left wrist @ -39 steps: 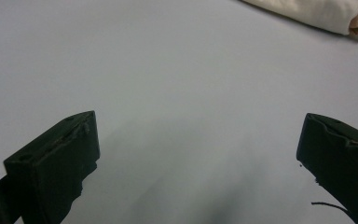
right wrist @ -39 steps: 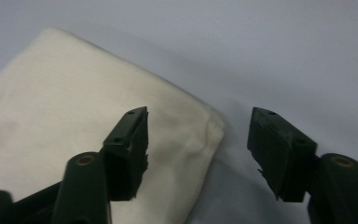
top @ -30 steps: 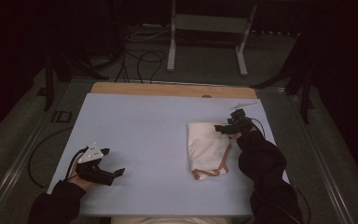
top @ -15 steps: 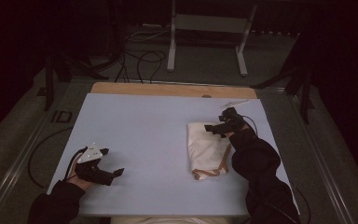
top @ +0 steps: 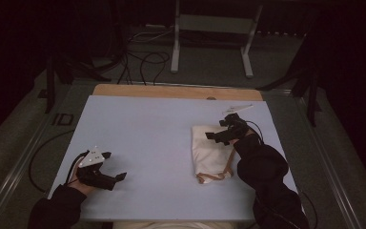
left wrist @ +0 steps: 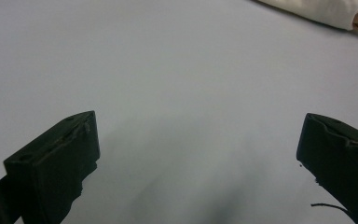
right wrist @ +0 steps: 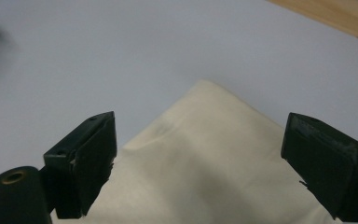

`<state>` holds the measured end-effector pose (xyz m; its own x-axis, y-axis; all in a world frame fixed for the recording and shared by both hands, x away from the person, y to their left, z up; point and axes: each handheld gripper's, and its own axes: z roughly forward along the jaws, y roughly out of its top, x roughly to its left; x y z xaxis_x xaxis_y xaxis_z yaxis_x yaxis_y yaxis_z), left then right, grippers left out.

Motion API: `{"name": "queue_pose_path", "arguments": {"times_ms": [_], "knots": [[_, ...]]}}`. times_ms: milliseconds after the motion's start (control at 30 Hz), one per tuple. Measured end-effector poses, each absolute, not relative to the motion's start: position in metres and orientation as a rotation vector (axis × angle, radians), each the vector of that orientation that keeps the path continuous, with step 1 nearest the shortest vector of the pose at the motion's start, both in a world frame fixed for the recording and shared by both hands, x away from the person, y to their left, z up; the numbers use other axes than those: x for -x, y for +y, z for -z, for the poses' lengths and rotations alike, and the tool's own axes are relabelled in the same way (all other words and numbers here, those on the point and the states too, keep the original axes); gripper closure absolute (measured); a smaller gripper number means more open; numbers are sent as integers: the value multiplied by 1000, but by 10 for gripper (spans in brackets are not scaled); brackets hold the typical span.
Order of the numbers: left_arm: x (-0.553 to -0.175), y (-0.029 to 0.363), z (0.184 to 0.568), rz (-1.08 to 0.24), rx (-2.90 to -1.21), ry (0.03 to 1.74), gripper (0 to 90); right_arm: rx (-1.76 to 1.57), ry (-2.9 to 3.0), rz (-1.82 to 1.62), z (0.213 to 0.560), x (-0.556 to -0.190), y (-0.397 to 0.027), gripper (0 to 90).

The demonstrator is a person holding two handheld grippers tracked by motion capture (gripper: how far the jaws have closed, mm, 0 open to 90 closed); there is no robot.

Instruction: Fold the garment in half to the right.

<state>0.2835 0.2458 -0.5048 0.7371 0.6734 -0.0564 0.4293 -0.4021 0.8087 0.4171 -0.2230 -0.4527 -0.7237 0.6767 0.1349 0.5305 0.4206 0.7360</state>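
Since the earlier frame, our right gripper (top: pixel 215 134) has shifted left over the folded cream cloth (top: pixel 210 151), its fingers (right wrist: pixel 86 161) just opening; they now stand spread, nothing between them. The cloth lies flat on the table's (top: pixel 143 129) right half. Our left gripper (top: pixel 118 176) rests near-left, fingers spread, empty.

No readable text, labels, brands, numbers or signs on anything

Dark sleeves (top: pixel 267 171) cover both forearms. Each gripper is black — the left gripper (top: pixel 116 177) carries a grey three-cornered plate (top: pixel 94 156) and a thin black cable (top: pixel 72 164); the right gripper (top: pixel 214 136) has blocky, flat-faced jaws.
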Motion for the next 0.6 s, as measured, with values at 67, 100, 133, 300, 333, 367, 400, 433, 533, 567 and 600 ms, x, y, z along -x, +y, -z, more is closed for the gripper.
{"name": "queue_pose_path", "arguments": {"times_ms": [67,100,133,300,333,367,400,433,533,567,600], "knots": [[-283,246,505,-352,-2057,832,2,-1052,2488,-1201,450,-413,-223,103],[-283,246,505,-352,-2056,833,2,-1043,2481,-1212,449,-410,-224,103],[-283,246,505,-353,-2057,833,2,-1035,2481,-1224,447,-408,-224,103],[-283,246,504,-356,-2056,830,2,-999,2474,-1250,443,-396,-227,101],[-283,246,504,-358,-2056,830,2,-989,2474,-1246,442,-393,-228,101],[-283,246,504,-358,-2056,831,2,-982,2474,-1254,442,-390,-229,101],[-283,246,504,-356,-2054,833,2,-973,2474,-1263,441,-388,-230,101],[-283,246,504,-357,-2055,832,2,-965,2474,-1271,441,-385,-231,101],[-283,246,504,-358,-2055,832,2,-945,2459,-1276,441,-375,-235,101],[-283,246,504,-357,-2055,833,2,-946,2452,-1278,440,-372,-236,101],[-283,246,504,-358,-2055,833,2,-942,2445,-1284,441,-370,-238,101]]}}
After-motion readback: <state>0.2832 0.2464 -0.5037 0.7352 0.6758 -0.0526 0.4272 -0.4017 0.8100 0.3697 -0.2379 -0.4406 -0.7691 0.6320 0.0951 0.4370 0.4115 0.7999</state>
